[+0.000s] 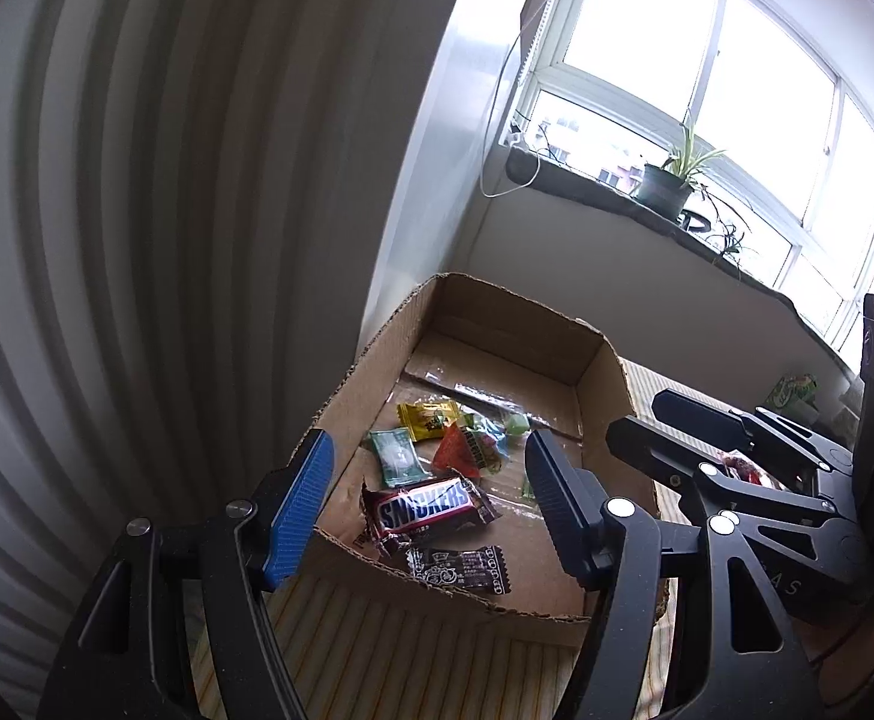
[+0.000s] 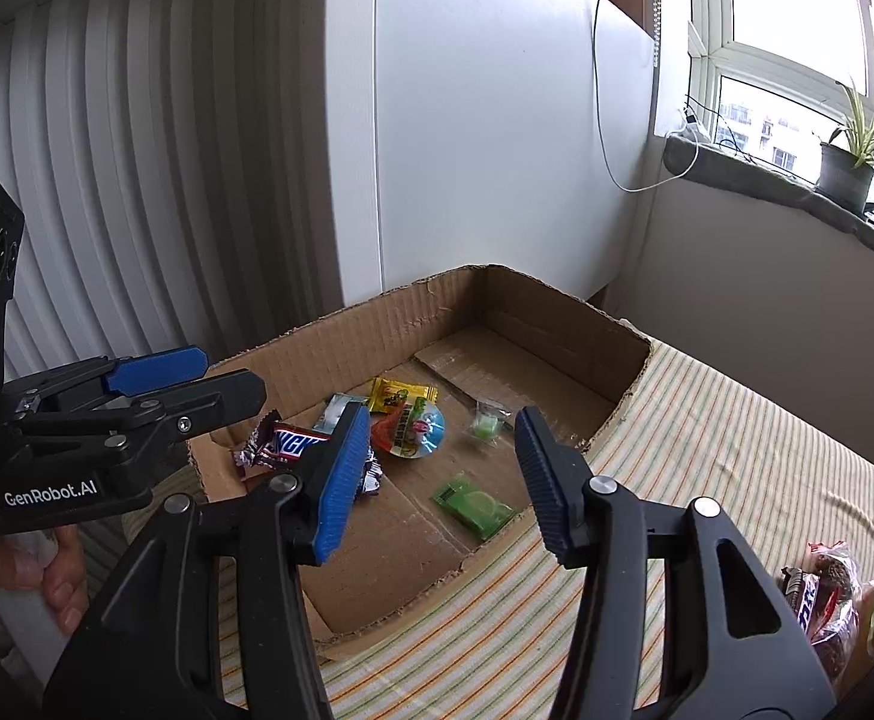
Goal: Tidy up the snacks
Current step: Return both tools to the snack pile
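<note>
A shallow cardboard box [image 1: 514, 324] [image 2: 419, 324] on a striped cloth holds several snacks. Among them are a Snickers bar [image 1: 428, 507] [image 2: 290, 444], a black wrapped candy [image 1: 460, 567], a yellow packet [image 1: 428, 417] [image 2: 401, 393], a green-white packet [image 1: 395, 456], a flat green packet [image 2: 475, 504] and a small green jelly [image 2: 487, 423]. My left gripper [image 1: 431, 480] [image 2: 230, 375] hangs open over the box's near left corner, above the Snickers bar, with nothing between its fingers. My right gripper [image 2: 442, 456] [image 1: 637, 414] is open over the box's right side, also holding nothing.
A heap of loose wrapped snacks [image 2: 838, 600] lies on the striped cloth [image 2: 706, 420] to the right of the box. A ribbed white wall [image 1: 137, 240] stands close on the left. A windowsill with a potted plant [image 1: 670, 180] runs behind. A hand [image 2: 59, 576] grips the left tool.
</note>
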Action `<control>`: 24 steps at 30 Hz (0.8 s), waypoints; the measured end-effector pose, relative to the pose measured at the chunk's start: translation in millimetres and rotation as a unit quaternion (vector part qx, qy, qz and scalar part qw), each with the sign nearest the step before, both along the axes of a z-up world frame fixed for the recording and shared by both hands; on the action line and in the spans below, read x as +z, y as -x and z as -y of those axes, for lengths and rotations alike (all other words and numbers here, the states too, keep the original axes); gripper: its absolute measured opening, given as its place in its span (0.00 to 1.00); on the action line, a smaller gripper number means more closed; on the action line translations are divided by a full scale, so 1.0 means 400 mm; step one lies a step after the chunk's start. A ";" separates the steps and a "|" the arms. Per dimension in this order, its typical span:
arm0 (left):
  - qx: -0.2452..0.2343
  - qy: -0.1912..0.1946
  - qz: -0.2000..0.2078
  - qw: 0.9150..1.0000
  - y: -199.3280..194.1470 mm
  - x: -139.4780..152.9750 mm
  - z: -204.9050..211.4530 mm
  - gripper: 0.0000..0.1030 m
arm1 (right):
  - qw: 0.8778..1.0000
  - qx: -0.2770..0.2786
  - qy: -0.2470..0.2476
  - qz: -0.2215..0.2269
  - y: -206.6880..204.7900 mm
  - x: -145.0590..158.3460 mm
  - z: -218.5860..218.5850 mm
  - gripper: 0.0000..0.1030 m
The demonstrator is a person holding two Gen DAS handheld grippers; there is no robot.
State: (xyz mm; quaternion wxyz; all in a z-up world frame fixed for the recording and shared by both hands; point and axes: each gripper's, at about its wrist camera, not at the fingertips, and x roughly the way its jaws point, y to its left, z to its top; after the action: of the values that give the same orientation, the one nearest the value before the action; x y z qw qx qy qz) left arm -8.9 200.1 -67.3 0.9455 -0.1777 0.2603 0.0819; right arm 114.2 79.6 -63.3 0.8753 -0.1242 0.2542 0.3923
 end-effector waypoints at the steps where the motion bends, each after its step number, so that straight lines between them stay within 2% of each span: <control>1: 0.000 0.000 0.001 1.000 0.003 0.002 0.000 0.64 | 1.000 0.001 -0.001 0.001 0.004 0.003 0.001 0.51; 8: -0.006 -0.014 0.002 1.000 0.011 0.024 0.027 0.64 | 1.000 -0.003 -0.014 0.001 0.020 0.015 0.036 0.52; 14: -0.017 -0.031 0.000 0.999 0.001 0.044 0.077 0.64 | 0.999 -0.021 -0.033 -0.003 0.021 0.016 0.113 0.52; 19: -0.042 -0.050 -0.006 0.998 -0.029 0.056 0.152 0.64 | 0.997 -0.054 -0.055 -0.007 0.011 0.011 0.228 0.52; 24: -0.083 -0.070 -0.012 0.994 -0.074 0.064 0.268 0.64 | 0.991 -0.108 -0.072 -0.012 -0.009 0.002 0.392 0.52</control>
State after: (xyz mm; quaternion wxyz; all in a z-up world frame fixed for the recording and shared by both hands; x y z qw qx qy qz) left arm 20.7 92.8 -41.6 0.9559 -0.0873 0.2794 0.0231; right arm 117.7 -77.1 -62.5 0.9161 -0.0281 0.2475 0.3143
